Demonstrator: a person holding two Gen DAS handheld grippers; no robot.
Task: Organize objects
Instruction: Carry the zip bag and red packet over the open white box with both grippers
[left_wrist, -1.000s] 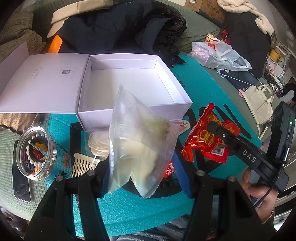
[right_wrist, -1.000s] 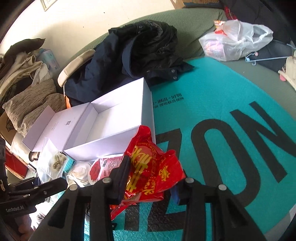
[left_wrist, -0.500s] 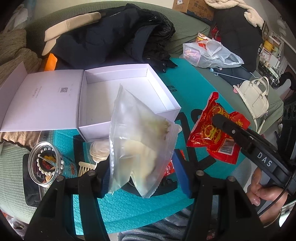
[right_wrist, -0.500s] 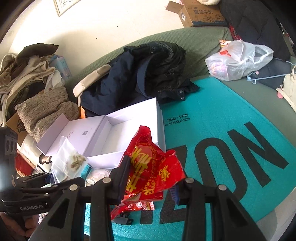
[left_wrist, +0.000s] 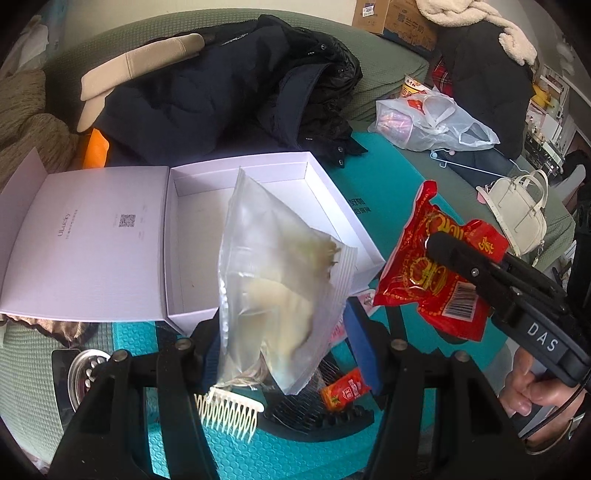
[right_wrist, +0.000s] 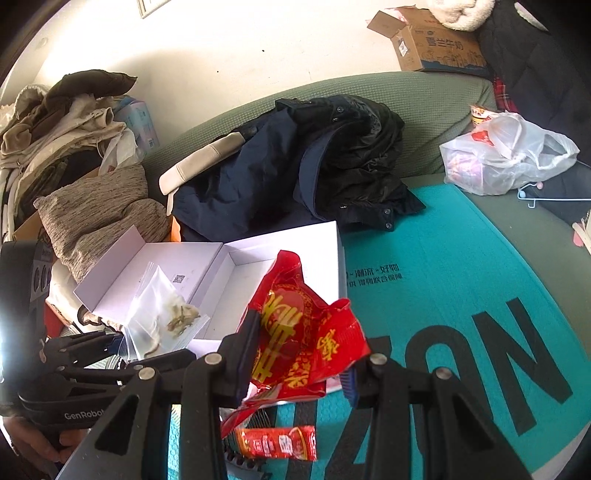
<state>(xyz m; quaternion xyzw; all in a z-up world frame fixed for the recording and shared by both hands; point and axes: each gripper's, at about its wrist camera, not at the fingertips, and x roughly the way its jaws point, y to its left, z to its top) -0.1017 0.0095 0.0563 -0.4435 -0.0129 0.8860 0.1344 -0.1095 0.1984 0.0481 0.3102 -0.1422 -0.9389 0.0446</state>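
While the left wrist view looks down, the left claw (left_wrist: 284, 354) pinches a clear zip bag (left_wrist: 280, 288) of pale dried bits, held upright in front of the open white box (left_wrist: 332, 206). Below lie a white comb (left_wrist: 229, 413) and a small red sachet (left_wrist: 345, 393) on the teal mat (left_wrist: 380, 177).

In the right wrist view, the right claw (right_wrist: 299, 373) is pressed onto a red snack packet (right_wrist: 299, 332), raised near the box's corner above the mat, with a long red packet (right_wrist: 277, 443) lying beneath.
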